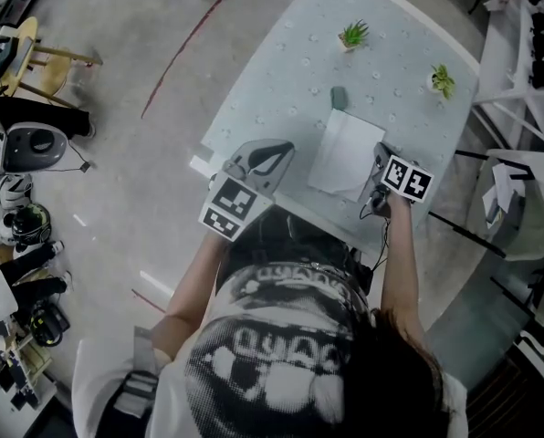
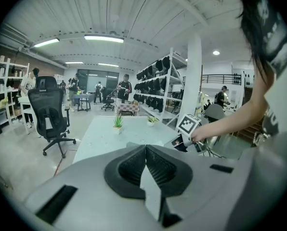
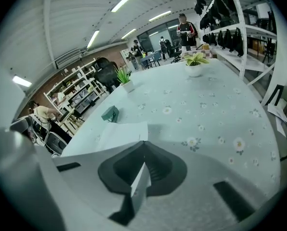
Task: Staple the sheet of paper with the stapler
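Note:
A white sheet of paper (image 1: 343, 153) lies on the flowered table (image 1: 281, 71) near its front edge. Just beyond the sheet's far corner sits the small teal stapler (image 1: 339, 97), apart from both grippers. My right gripper (image 1: 379, 151) is at the sheet's right edge. In the right gripper view the paper (image 3: 117, 134) runs into the closed jaw tips (image 3: 143, 142), with the stapler (image 3: 110, 113) further back on the left. My left gripper (image 1: 286, 146) hovers at the table's front left, left of the sheet, jaws together (image 2: 146, 147) with nothing in them.
Two small potted plants (image 1: 352, 35) (image 1: 443, 78) stand at the far side of the table. A black office chair (image 2: 49, 109) is on the floor to the left. White shelving (image 1: 528, 26) stands close on the right. Equipment clutters the floor at far left (image 1: 26, 245).

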The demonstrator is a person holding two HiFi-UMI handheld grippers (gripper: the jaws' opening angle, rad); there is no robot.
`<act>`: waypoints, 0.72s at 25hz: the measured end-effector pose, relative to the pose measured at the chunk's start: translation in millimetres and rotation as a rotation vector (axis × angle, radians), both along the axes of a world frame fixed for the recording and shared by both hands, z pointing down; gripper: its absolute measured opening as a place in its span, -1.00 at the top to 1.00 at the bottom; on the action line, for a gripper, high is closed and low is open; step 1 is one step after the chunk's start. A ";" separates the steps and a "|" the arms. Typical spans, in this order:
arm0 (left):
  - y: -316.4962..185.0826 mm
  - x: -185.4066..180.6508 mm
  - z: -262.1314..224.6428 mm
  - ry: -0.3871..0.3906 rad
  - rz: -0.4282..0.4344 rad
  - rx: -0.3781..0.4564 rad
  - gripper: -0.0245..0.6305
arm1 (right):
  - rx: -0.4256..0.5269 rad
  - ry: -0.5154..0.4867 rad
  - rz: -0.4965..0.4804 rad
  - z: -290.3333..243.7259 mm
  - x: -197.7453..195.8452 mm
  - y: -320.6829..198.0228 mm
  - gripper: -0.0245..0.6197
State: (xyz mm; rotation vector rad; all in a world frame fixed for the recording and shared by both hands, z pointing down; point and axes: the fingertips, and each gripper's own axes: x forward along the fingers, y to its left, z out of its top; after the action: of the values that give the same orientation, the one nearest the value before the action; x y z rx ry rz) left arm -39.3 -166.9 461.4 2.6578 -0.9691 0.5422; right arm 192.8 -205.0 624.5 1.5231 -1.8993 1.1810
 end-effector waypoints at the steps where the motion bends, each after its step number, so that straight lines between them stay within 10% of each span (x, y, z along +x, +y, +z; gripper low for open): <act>1: 0.2 -0.2 0.2 0.000 0.000 -0.001 0.92 | -0.004 0.002 -0.005 0.8 0.6 0.8 0.90; 18: -0.9 -2.3 5.5 -0.021 0.004 -0.023 0.92 | 0.016 0.038 -0.094 1.1 -6.8 -42.5 0.90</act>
State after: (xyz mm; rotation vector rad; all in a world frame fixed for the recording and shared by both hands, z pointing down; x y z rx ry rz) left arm -41.6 -167.8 466.9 2.6398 -0.9572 0.5797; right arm 186.0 -247.5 625.6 1.4378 -1.9374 1.0914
